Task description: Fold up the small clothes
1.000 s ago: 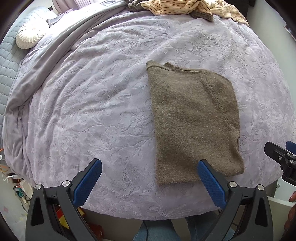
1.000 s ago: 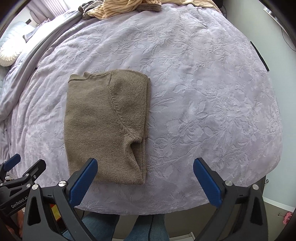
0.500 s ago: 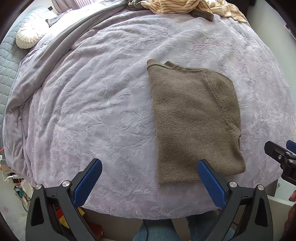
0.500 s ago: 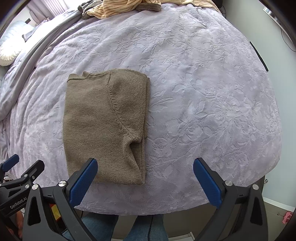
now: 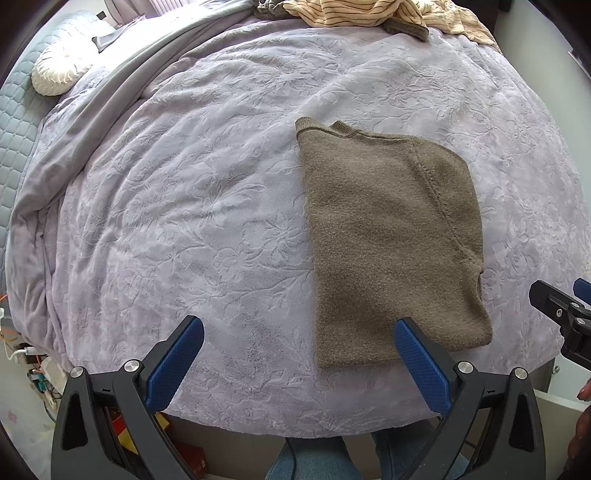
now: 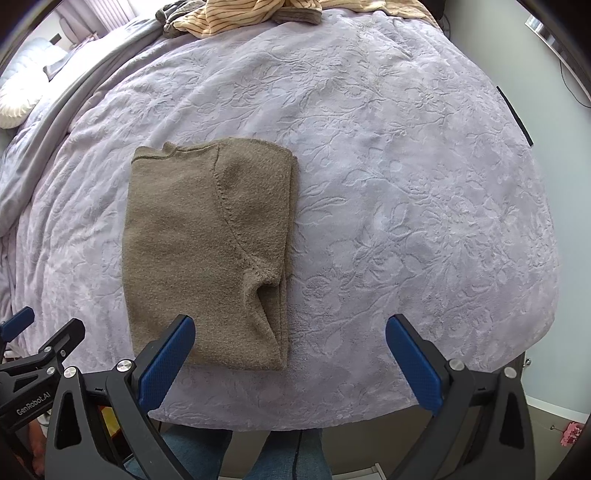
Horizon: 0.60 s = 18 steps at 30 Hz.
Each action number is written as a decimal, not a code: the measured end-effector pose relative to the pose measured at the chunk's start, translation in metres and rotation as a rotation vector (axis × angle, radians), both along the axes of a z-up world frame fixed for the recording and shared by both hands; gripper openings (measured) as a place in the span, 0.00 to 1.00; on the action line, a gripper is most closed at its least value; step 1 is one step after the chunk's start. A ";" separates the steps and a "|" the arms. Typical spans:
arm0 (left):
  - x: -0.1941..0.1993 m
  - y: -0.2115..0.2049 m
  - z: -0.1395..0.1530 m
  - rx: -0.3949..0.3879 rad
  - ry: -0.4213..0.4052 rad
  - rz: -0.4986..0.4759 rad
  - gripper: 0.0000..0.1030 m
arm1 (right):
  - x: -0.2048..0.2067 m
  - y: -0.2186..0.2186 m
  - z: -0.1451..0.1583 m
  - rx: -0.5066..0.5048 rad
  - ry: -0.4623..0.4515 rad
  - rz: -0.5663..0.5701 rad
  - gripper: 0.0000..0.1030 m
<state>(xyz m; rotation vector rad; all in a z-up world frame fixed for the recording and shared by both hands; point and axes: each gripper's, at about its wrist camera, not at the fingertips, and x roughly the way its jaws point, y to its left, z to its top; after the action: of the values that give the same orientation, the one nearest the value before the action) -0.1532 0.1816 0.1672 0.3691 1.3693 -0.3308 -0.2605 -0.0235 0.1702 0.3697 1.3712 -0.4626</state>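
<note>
A small olive-brown knit sweater [image 5: 388,240] lies folded lengthwise on the lilac embossed bedspread [image 5: 184,221], collar at the far end, hem near the bed's front edge. It also shows in the right wrist view [image 6: 207,251]. My left gripper [image 5: 295,358] is open and empty, held above the front edge, its right finger over the sweater's hem. My right gripper [image 6: 291,354] is open and empty, its left finger over the hem. Each gripper shows at the edge of the other's view.
A pile of striped beige and grey clothes [image 5: 362,14] lies at the far end of the bed. A round white cushion [image 5: 59,72] and a grey blanket [image 5: 122,77] lie at the far left. A pale wall [image 6: 569,184] stands at the right. My legs show below.
Both grippers have drifted slightly forward, so the sweater sits a little lower and nearer in both views. Both stay open and the sweater has not moved.
</note>
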 end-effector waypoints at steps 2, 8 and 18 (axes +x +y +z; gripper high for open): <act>0.001 0.000 0.000 0.000 0.001 -0.003 1.00 | 0.000 0.000 0.000 -0.001 0.000 0.000 1.00; 0.001 0.001 -0.001 0.000 0.002 -0.002 1.00 | 0.001 -0.001 -0.001 -0.002 0.003 0.003 1.00; 0.002 0.001 -0.002 0.001 0.002 0.002 1.00 | 0.002 -0.003 -0.002 -0.003 0.005 0.004 1.00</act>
<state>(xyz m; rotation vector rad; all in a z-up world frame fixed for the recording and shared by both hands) -0.1514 0.1823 0.1654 0.3677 1.3713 -0.3288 -0.2584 -0.0261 0.1682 0.3640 1.3758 -0.4627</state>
